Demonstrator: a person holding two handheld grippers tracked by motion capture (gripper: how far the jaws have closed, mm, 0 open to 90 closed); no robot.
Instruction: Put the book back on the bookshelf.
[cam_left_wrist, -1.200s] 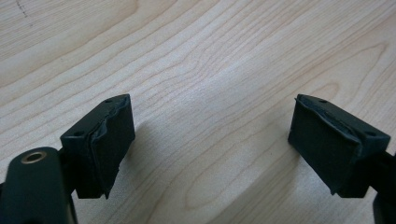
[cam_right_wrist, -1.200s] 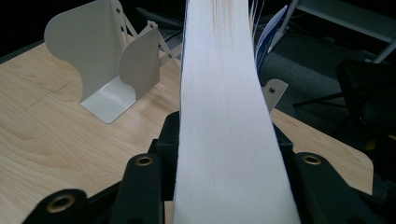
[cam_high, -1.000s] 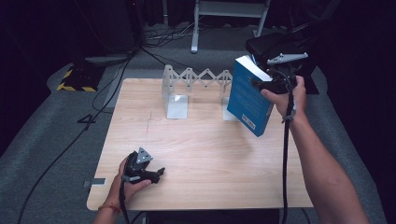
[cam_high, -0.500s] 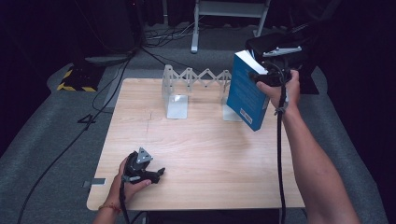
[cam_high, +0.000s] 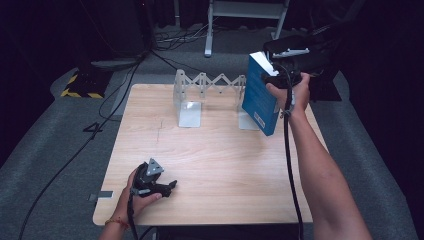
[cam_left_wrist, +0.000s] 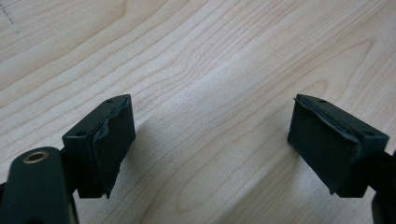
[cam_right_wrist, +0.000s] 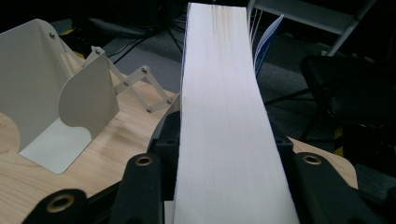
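Note:
A blue paperback book (cam_high: 260, 95) hangs tilted above the table's far right, next to the right end plate of a white expanding bookend rack (cam_high: 200, 92). My right gripper (cam_high: 280, 75) is shut on the book; in the right gripper view the white page block (cam_right_wrist: 224, 130) runs up between the two jaws, with the rack (cam_right_wrist: 60, 107) to its left. My left gripper (cam_high: 167, 187) rests low over the wooden table (cam_high: 225, 165) near the front left. Its jaws stand wide apart over bare wood, the pads (cam_left_wrist: 112, 140) holding nothing.
Dark carpet with cables surrounds the table. A black chair (cam_right_wrist: 355, 88) stands beyond the table's far right corner, and a metal frame stands on the floor behind. A yellow-black striped block (cam_high: 80, 85) lies at the far left.
My right gripper has carried the book up and away toward the rack's right end, and the book now stands more upright. The left gripper has stayed put.

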